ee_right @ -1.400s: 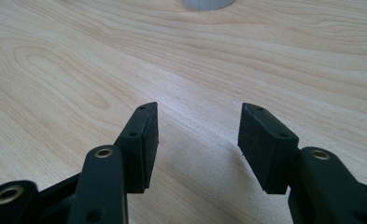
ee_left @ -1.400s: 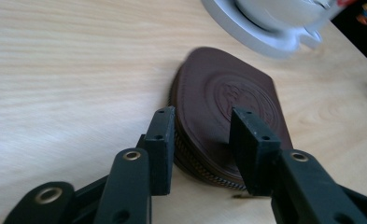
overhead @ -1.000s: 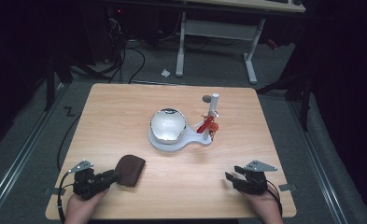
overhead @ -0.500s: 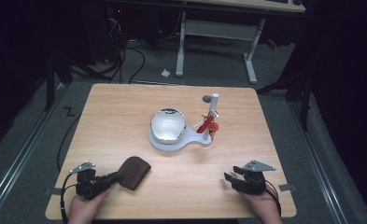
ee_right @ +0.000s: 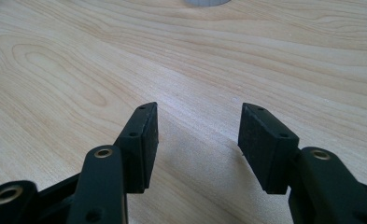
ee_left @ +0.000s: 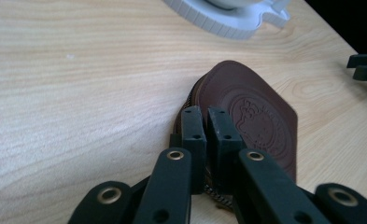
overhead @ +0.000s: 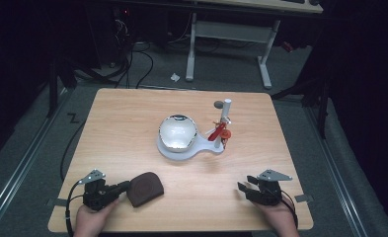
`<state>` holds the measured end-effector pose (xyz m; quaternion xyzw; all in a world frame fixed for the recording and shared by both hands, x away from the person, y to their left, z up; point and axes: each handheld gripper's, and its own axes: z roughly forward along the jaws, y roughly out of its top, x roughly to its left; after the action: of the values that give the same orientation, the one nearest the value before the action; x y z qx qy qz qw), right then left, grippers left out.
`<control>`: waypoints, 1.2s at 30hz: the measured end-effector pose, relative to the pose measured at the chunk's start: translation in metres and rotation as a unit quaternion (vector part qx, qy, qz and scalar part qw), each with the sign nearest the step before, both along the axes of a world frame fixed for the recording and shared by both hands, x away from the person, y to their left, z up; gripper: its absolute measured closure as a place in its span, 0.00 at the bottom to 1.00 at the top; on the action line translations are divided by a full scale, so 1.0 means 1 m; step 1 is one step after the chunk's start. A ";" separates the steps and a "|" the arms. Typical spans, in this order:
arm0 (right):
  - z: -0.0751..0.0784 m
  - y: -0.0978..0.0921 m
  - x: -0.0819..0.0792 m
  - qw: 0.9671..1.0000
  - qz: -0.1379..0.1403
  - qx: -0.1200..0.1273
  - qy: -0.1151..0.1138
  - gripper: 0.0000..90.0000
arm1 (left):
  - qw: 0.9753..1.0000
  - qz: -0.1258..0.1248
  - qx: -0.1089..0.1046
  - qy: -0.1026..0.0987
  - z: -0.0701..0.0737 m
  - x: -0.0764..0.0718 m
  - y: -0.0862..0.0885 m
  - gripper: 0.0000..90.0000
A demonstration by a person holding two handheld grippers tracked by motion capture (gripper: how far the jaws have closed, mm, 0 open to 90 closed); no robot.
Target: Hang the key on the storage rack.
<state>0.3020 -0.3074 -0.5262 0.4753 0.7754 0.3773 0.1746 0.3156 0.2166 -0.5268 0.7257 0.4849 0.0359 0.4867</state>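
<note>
No text, number or brand can be read. The brown leather pouch (ee_left: 251,116) bears a round embossed emblem with a figure inside, but any lettering in it is too faint to make out.

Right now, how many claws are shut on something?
1: the left claw pinches the brown pouch at the table's near left; the right claw is open, holding nothing, near right.

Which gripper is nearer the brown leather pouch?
Left. The left gripper is shut on the brown leather pouch's near edge; the right gripper sits open, far across the table.
</note>
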 end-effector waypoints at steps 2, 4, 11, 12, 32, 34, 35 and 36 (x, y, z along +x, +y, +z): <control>0.000 0.000 0.000 1.000 -0.001 0.000 -0.001 0.53 | 1.000 0.003 0.003 -0.013 0.004 -0.001 0.000 0.97; 0.000 -0.001 0.000 1.000 -0.002 0.001 -0.002 0.53 | 1.000 0.007 0.005 -0.028 0.008 -0.003 0.000 0.97; 0.000 -0.001 0.000 1.000 -0.002 0.001 -0.002 0.53 | 0.997 0.025 0.006 -0.074 0.019 -0.010 0.002 0.97; 0.000 -0.001 0.000 1.000 -0.003 0.001 -0.002 0.53 | 0.996 0.027 0.007 -0.080 0.020 -0.011 0.002 0.97; 0.000 -0.003 0.001 1.000 -0.020 0.000 -0.013 0.54 | 0.988 0.058 0.012 -0.139 0.037 -0.013 0.008 0.97; 0.000 -0.005 0.000 1.000 -0.026 0.000 -0.017 0.54 | 0.988 0.063 0.011 -0.144 0.039 -0.013 0.008 0.97; 0.001 -0.006 -0.001 0.999 -0.030 0.003 -0.017 0.54 | 0.987 0.064 0.012 -0.147 0.040 -0.013 0.007 0.97; 0.001 -0.007 -0.001 0.999 -0.032 0.003 -0.020 0.54 | 0.987 0.064 0.012 -0.149 0.041 -0.014 0.006 0.97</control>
<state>0.3006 -0.3144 -0.5253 0.4928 0.7549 0.3836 0.2002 0.3021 0.2228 -0.4855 0.6854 0.4520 0.1812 0.5413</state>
